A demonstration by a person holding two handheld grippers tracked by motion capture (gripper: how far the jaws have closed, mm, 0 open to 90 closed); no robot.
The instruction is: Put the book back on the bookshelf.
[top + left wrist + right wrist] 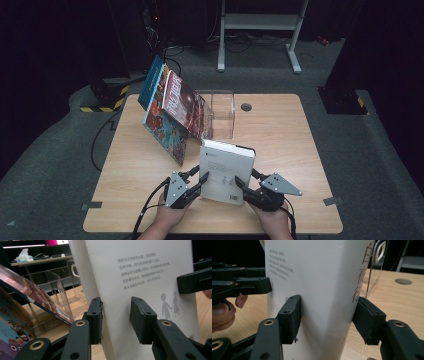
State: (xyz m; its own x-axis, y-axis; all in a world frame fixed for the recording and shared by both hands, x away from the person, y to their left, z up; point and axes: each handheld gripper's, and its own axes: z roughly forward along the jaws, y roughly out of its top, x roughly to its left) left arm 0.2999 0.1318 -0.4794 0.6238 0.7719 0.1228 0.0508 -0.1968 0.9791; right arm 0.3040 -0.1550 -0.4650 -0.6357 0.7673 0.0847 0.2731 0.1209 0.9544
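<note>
A thick white book stands upright near the table's front edge, its back cover with small text and two grey figures facing me. My left gripper straddles its left edge. In the left gripper view one pad lies against the book, while the other stands just off the cover. My right gripper holds the spine side. In the right gripper view both pads press on the book, one on each cover. The left gripper appears there too, beyond the book.
Two colourful picture books lean against a clear acrylic stand at the back of the wooden table. A round cable hole lies right of the stand. Bare tabletop stretches to the right and left of the white book.
</note>
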